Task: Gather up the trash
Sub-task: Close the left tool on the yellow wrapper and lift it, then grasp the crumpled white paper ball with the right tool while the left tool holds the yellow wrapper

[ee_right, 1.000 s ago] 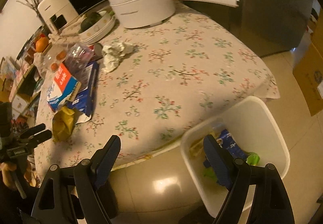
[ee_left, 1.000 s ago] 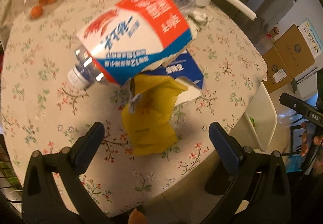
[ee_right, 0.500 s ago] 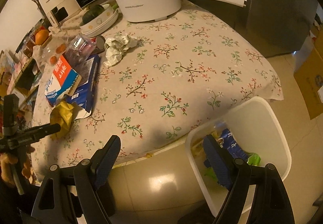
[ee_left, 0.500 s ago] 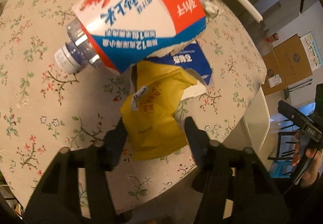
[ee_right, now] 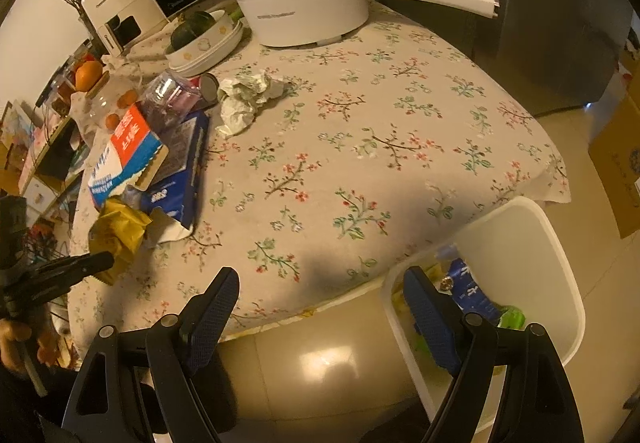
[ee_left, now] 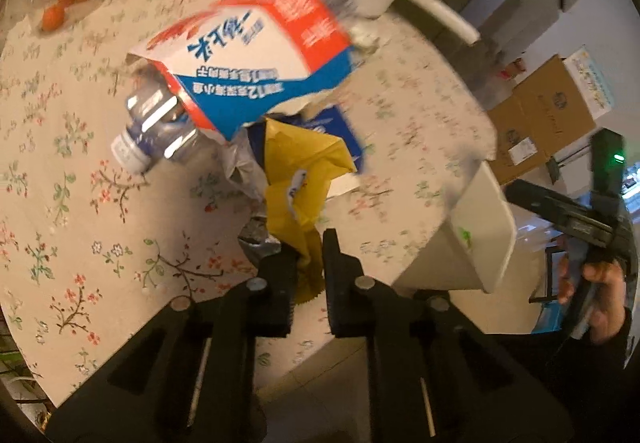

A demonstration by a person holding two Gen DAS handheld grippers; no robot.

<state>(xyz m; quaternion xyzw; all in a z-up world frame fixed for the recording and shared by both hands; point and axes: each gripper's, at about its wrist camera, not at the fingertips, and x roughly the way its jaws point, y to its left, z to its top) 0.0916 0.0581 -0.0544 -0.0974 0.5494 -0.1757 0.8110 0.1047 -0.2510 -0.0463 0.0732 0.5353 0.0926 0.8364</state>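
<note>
My left gripper [ee_left: 310, 247] is shut on the lower end of a crumpled yellow wrapper [ee_left: 298, 179], lifted slightly off the floral tablecloth [ee_left: 80, 203]. The wrapper also shows in the right wrist view [ee_right: 116, 231]. Behind it lie a red, white and blue carton [ee_left: 256, 71], a clear plastic bottle [ee_left: 156, 131] and a blue box [ee_right: 180, 171]. A crumpled white tissue [ee_right: 248, 95] lies further back. My right gripper [ee_right: 320, 307] is open and empty, off the table's front edge beside the white trash bin [ee_right: 560, 251], which holds some wrappers.
A white pot with a long handle [ee_right: 304, 7], a stack of bowls [ee_right: 204, 43], a clear plastic cup [ee_right: 172, 95] and oranges [ee_right: 88, 75] stand at the table's back. Cardboard boxes [ee_left: 548, 111] stand on the floor beyond the bin.
My left gripper went from wide open to shut on the yellow wrapper and has begun lifting it. The right gripper drifted slightly and stays open.
</note>
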